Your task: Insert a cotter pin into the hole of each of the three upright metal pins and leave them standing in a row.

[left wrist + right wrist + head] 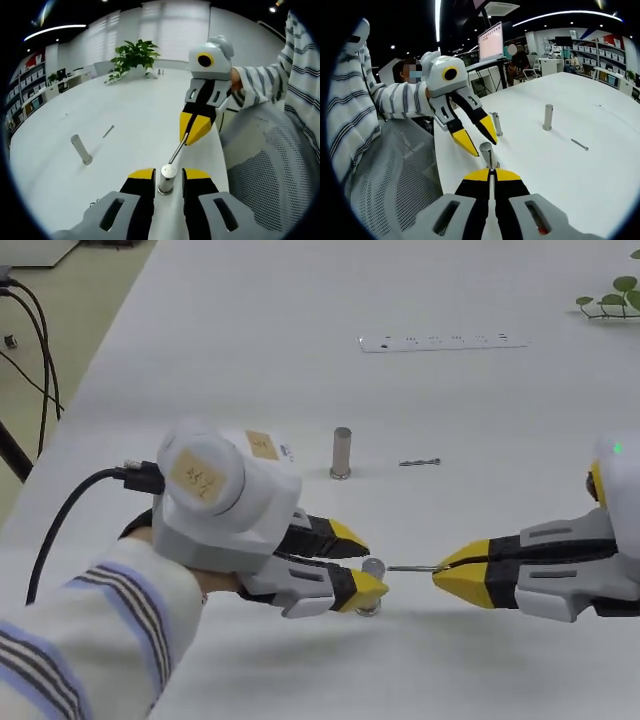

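Between the jaws of my open left gripper (358, 562) (169, 173) an upright metal pin (371, 585) (167, 179) (487, 154) stands on the white table, a jaw on either side of it. My right gripper (445, 572) (492, 173) is shut on a thin cotter pin (408, 568) (176, 150) held level, its free end at the top of that metal pin. A second upright pin (341, 453) (81, 148) (548, 117) stands farther back. In the right gripper view a third pin (496, 124) stands behind the left gripper's fingers. A loose cotter pin (419, 462) (108, 131) (579, 144) lies near the second pin.
A white power strip (440, 342) lies far back on the table (250, 360). A green plant (615, 298) (131, 56) sits at the far right corner. A black cable (70, 515) trails from the left gripper past the table's left edge. A mesh chair (395, 170) stands by the near edge.
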Demonstrator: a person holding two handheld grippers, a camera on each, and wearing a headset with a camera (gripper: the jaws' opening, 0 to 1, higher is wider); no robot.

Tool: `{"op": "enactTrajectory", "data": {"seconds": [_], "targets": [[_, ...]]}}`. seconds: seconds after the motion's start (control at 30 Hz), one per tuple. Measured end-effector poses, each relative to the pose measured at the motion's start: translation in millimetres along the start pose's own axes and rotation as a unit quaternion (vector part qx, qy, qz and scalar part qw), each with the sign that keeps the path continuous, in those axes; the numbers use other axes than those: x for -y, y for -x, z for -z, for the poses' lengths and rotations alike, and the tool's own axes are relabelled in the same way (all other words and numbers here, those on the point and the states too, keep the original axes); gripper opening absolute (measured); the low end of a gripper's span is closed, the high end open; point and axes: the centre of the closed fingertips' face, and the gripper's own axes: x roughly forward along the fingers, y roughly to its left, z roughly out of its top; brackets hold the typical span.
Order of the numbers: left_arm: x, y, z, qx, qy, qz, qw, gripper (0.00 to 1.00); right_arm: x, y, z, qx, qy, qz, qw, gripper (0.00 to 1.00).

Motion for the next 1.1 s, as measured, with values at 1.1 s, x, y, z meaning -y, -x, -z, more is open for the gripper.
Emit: {"op": "enactTrajectory", "data": {"seconds": [1.1], "targets": [[0.9,-2.3,2.2,0.0,-0.008,0.019,0.9998,0.09,4.6,-8.0,3.4,-0.042,0.085,-0.071,0.993,0.0]]}}
